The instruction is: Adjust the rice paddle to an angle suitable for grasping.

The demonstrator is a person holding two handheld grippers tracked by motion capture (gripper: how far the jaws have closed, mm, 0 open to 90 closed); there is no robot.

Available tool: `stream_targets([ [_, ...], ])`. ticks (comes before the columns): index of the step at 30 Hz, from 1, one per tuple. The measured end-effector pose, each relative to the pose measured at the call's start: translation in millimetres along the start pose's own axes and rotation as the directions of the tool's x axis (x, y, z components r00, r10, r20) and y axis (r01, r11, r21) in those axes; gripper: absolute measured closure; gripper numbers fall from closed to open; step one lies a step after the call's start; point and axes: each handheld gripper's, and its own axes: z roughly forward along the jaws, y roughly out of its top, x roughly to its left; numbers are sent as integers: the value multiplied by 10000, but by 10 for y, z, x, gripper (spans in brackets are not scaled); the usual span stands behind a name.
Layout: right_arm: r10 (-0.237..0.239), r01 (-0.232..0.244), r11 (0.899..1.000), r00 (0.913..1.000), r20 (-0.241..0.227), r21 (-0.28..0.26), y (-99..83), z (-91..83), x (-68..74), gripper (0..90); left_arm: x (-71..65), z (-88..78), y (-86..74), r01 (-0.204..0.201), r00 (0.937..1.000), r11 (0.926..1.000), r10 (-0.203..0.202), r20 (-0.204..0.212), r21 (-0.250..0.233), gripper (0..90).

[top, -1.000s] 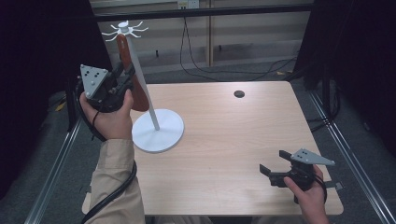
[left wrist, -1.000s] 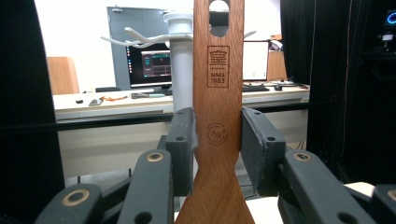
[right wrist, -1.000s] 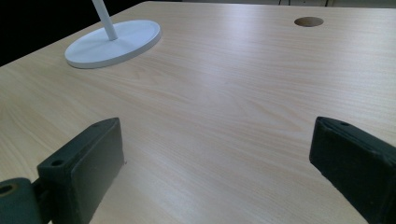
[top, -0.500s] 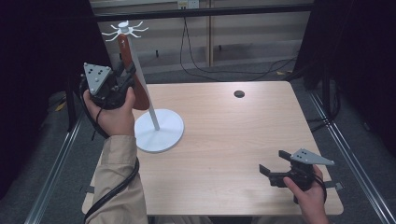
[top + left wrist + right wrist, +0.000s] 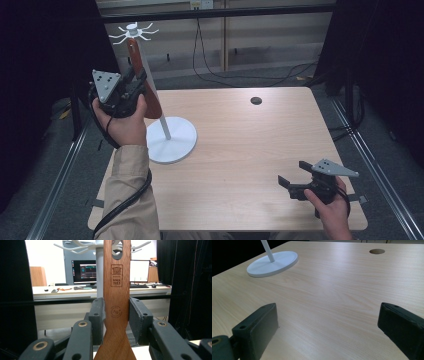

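My left gripper (image 5: 139,86) is raised at the table's left edge, shut on the narrow neck of a brown wooden spatula (image 5: 151,104). The spatula stands upright, blade down, beside the pole of a white hook stand (image 5: 170,141). In the left gripper view both pads press the spatula (image 5: 116,285); the hole at its top sits level with the stand's white hooks (image 5: 75,245). I cannot tell whether a hook passes through the hole. My right gripper (image 5: 289,187) rests low at the table's front right corner, open, with bare tabletop between its jaws (image 5: 329,322).
The light wooden table (image 5: 260,150) has a small round cable hole (image 5: 256,100) at the back right. The stand's round white base (image 5: 272,263) sits at the left. Metal rails run along both sides of the table, and dark curtains hang around it.
The left hand with the spatula has shifted slightly to the right, closer to the stand's pole. The right hand has stayed where it was.
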Motion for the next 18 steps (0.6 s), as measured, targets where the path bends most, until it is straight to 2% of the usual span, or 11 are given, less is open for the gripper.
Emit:
stream_targets([
  [2,-26,26,10000,10000,-30,3,1,7,5,25,4,-2,-1,-100,9999,10000,100,-22,2,663],
  [18,-76,76,10000,10000,-23,9,4,2,6,26,-3,6,-13,-15,10000,10000,16,63,-68,659],
])
